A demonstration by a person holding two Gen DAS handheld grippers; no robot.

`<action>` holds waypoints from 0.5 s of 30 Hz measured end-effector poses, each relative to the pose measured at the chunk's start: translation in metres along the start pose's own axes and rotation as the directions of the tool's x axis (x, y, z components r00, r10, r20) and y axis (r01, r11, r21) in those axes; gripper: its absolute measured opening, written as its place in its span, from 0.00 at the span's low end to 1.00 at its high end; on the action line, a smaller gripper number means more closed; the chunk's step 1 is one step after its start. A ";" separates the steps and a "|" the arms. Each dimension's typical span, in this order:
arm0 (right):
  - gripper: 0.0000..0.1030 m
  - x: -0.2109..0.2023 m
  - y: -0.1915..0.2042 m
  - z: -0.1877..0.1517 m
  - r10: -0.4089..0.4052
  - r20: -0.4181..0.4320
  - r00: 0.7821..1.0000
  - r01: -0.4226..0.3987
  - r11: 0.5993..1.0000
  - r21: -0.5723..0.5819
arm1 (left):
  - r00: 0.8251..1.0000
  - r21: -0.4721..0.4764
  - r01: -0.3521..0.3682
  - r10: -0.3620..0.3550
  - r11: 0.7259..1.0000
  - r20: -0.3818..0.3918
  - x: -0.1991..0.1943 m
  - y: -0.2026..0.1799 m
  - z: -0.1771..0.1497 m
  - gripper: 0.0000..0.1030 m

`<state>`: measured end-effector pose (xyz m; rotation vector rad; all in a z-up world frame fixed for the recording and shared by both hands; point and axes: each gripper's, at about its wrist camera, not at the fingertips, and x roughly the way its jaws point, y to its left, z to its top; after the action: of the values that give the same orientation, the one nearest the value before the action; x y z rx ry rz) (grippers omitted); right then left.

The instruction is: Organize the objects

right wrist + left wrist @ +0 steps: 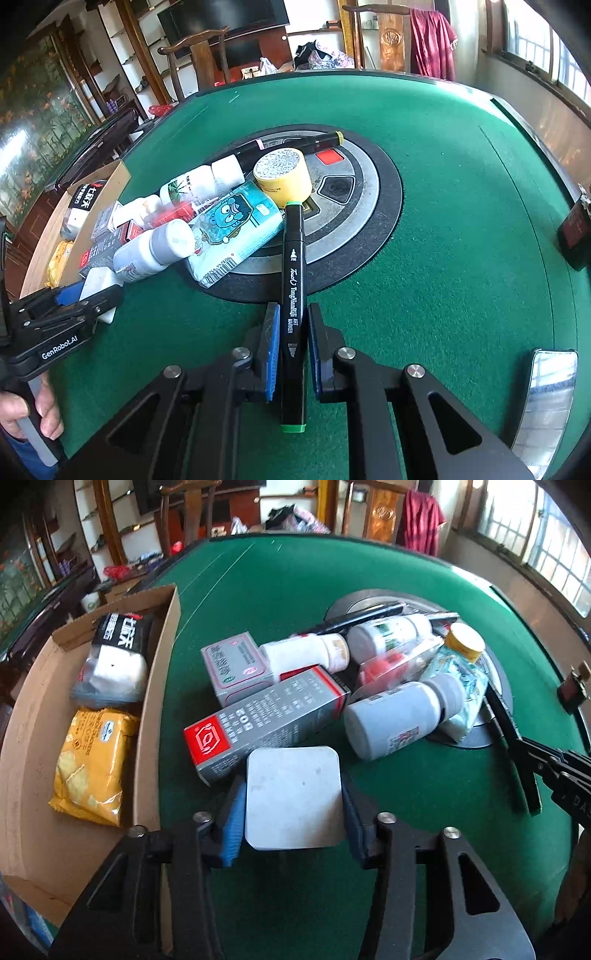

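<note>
Your left gripper brackets a white square-cornered box, yet whether the blue pads press it, you cannot tell — lifted loose, it drops onto the green table short of the cardboard box at the left. Your right gripper clamps a black art marker — swing it and its far tip knocks the yellow jar or tissue pack.
</note>
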<state>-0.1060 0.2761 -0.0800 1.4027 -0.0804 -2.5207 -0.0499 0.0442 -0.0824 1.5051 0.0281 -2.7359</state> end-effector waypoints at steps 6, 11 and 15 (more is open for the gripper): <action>0.13 0.002 0.003 0.001 -0.017 -0.008 1.000 0.017 1.000 -0.008 | 0.999 0.018 -0.008 0.007 1.000 0.039 0.000 0.000 -0.005 0.44; 0.13 0.002 0.005 0.001 -0.029 -0.009 1.000 0.029 0.999 -0.017 | 0.993 0.082 -0.075 0.068 0.994 0.093 -0.006 -0.012 -0.014 0.44; 0.13 0.002 0.007 0.000 -0.038 -0.006 0.999 0.038 0.999 -0.023 | 0.989 0.109 -0.102 0.089 0.989 0.121 -0.009 -0.014 -0.020 0.44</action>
<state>-0.1059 0.2684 -0.0803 1.4168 -0.0240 -2.5396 -0.0289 0.0587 -0.0850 1.3310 -0.2013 -2.7849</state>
